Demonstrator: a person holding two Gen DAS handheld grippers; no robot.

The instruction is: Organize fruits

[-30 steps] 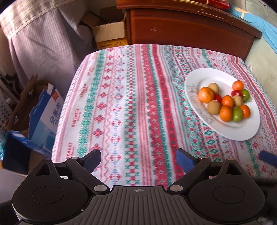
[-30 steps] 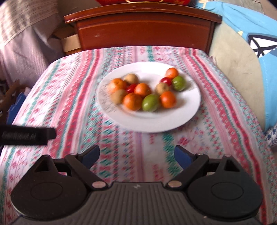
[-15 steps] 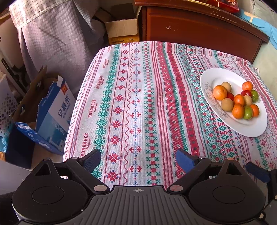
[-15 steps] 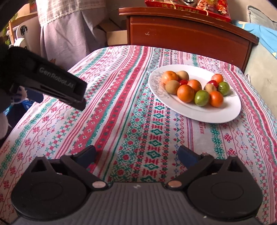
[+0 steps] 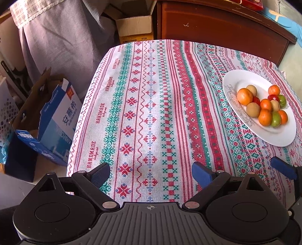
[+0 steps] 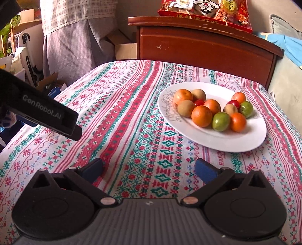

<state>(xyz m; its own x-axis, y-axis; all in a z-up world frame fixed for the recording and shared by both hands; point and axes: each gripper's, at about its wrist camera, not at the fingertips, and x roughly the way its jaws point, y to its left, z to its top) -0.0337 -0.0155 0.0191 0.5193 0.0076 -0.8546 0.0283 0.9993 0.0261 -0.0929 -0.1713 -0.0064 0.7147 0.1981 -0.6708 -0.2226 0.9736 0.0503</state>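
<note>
A white plate (image 6: pixel 251 139) (image 5: pixel 243 79) sits on the right side of the patterned tablecloth (image 5: pixel 151 105). It holds several oranges (image 6: pixel 201 115), brown kiwis (image 6: pixel 186 108), green fruits (image 6: pixel 221 121) and small red tomatoes (image 6: pixel 199 102) mixed in one heap. My left gripper (image 5: pixel 151 174) is open and empty over the cloth's near edge, left of the plate. My right gripper (image 6: pixel 149 169) is open and empty, near side of the plate. The left gripper's body (image 6: pixel 47 115) shows at the left of the right wrist view.
A dark wooden cabinet (image 6: pixel 203 45) stands behind the table with red snack bags (image 6: pixel 207 11) on top. Cardboard boxes (image 5: pixel 135 24) and a blue carton (image 5: pixel 51 120) lie on the floor to the left. A draped grey cloth (image 5: pixel 60 37) hangs at the back left.
Both grippers have pulled back and up from the table. The right wrist view has swung left, so the plate now sits to its right. Both stay open.
</note>
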